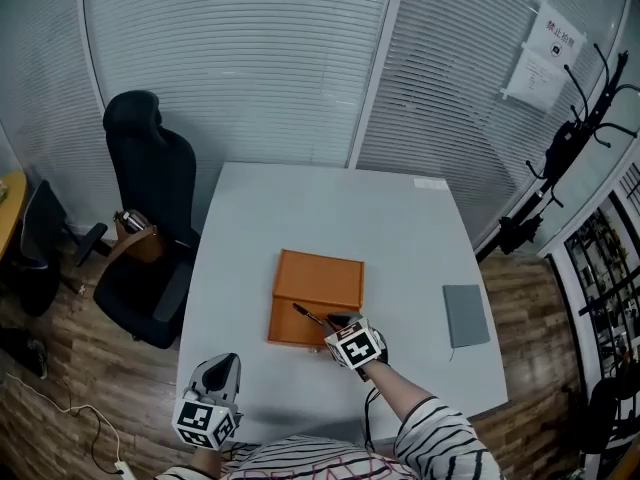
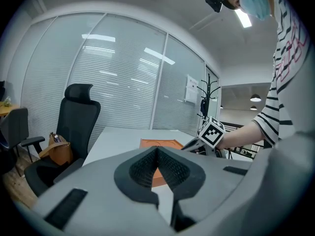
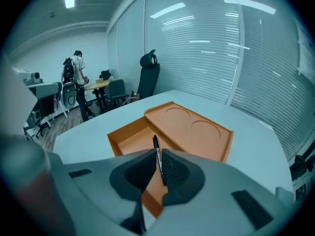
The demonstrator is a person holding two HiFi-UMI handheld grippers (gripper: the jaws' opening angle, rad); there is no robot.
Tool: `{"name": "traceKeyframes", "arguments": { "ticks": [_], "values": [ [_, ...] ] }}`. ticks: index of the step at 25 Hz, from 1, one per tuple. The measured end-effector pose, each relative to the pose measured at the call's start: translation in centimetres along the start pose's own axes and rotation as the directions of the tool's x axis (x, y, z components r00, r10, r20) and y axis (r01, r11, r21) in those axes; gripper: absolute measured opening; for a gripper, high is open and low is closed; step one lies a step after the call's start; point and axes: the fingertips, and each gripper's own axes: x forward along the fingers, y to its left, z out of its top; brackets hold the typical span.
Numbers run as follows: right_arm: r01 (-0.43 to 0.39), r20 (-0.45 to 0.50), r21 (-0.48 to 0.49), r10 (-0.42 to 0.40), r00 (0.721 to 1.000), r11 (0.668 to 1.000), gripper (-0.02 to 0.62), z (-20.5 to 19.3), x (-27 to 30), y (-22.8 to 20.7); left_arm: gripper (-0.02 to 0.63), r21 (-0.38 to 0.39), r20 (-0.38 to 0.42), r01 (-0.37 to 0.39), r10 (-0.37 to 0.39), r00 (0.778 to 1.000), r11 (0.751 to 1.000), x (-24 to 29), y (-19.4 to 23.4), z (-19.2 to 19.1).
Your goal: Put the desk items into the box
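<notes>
right gripper (image 3: 158, 157) clamped on black pen (image 3: 156, 145), frame centre, over orange box (image 3: 197, 132) | pen probably light, stiff, slippery: best held mid-barrel | left gripper (image 2: 157, 151) closed, empty, lower left | grey notebook (image 1: 466, 315) on surface (image 1: 400, 228), right

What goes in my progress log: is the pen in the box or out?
Out. The right gripper holds the pen above the box's open compartment.
</notes>
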Motion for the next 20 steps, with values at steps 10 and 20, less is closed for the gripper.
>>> {"name": "traceKeyframes", "arguments": {
  "ticks": [10, 20],
  "values": [
    [-0.03, 0.253, 0.104, 0.003, 0.967, 0.994, 0.031, -0.7, -9.1, 0.0, 0.021, 0.008, 0.008, 0.014, -0.014, 1.0, 1.0, 0.1, -5.7, -0.2],
    [-0.016, 0.378, 0.05, -0.004, 0.926, 0.999, 0.026, -2.8, -16.0, 0.3, 0.023, 0.031, 0.027, -0.031, 0.03, 0.999, 0.999, -0.5, -10.7, -0.7]
  ]
}}
